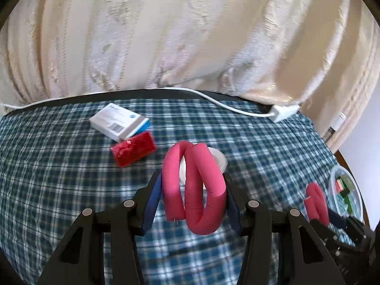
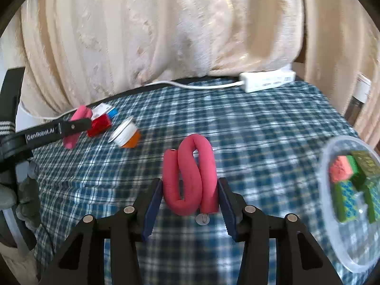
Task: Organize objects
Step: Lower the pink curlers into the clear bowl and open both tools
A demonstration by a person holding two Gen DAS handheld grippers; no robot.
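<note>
While both claws hang over the blue plaid tablecloth (image 1: 71,178), each one pinches its own bent pink foam roller. Left gripper (image 1: 193,199): blue pads pressed on either side of a looped roller (image 1: 197,190), held clear of the cloth. Right gripper (image 2: 190,197): jaws closed on a second folded roller (image 2: 190,180), a bit of wire showing at its lower end. Left view: white box (image 1: 117,123) near the far edge, red packet (image 1: 134,152) touching its near side; a white-rimmed cup (image 1: 219,159) partly hidden behind the roller. Right view shows that cup (image 2: 124,135) tipped on its side, orange at the base. Clear plastic tub (image 2: 351,249) sits to the right, holding green and pink blocks (image 2: 351,185). White power strip (image 2: 267,83) with cord along the back edge, cream curtain (image 2: 166,35) behind
</note>
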